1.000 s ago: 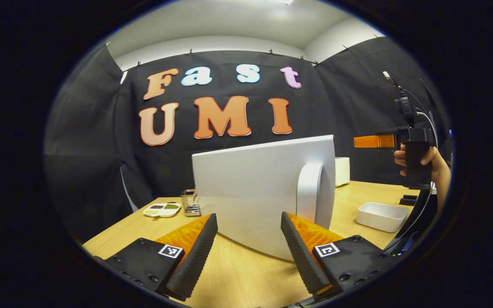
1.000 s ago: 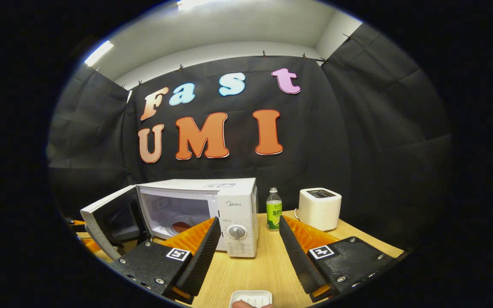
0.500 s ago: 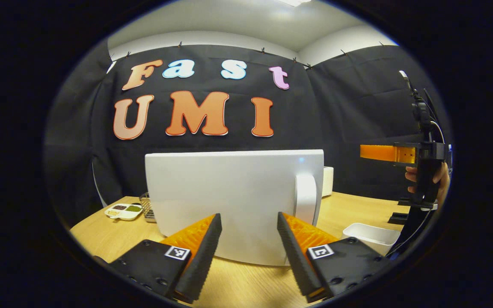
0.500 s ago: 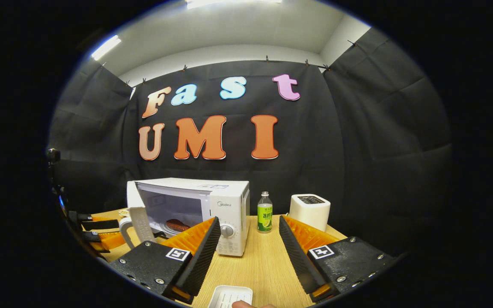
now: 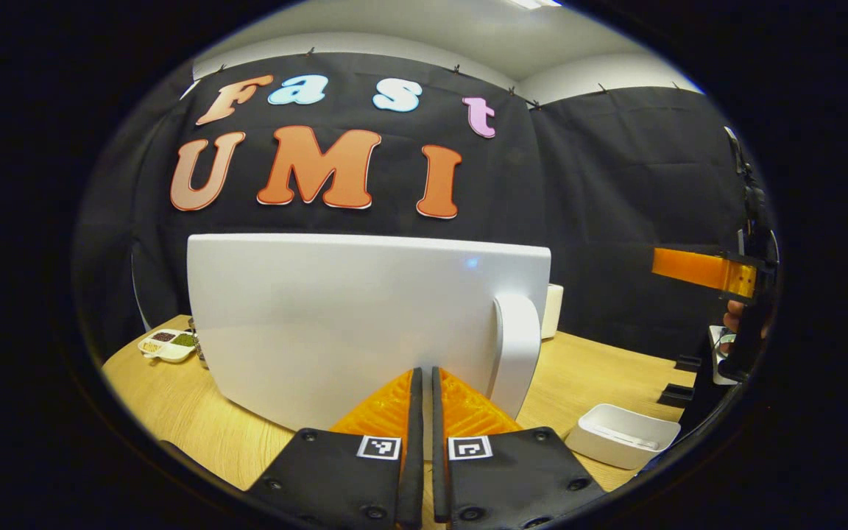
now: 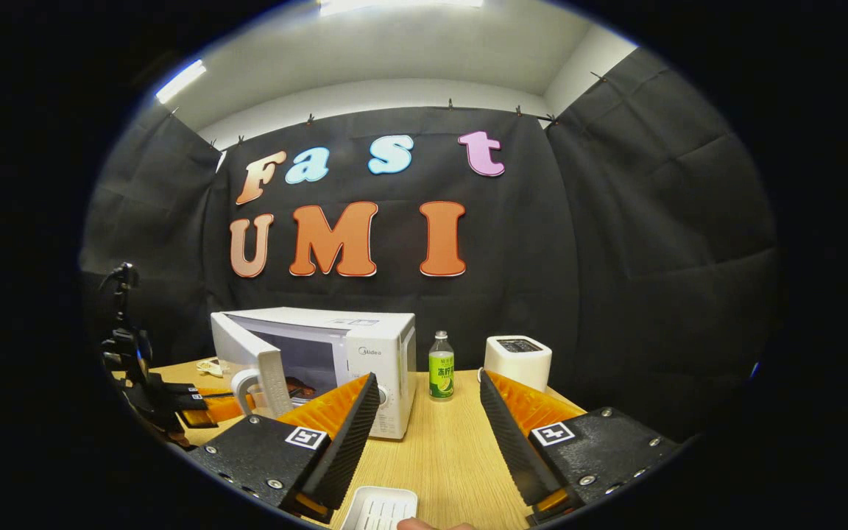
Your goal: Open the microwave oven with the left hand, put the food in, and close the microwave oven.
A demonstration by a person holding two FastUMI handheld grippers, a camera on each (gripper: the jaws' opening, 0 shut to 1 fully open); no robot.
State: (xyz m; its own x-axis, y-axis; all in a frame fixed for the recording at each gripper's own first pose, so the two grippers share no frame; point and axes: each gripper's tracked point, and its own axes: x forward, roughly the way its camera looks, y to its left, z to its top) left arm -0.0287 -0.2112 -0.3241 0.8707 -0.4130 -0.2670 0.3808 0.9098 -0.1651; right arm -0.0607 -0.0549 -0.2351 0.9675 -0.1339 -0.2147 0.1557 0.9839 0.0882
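Left gripper (image 5: 422,386): your fingers are together, empty, tips at the door's white face.
Right gripper (image 6: 424,412): fingers apart, holding nothing, hovering near you.
Door (image 5: 365,324): ajar, handle (image 5: 516,353) just right of your tips.
Food (image 6: 293,384): already inside the microwave (image 6: 354,346).
Left to do: push the door fully closed.
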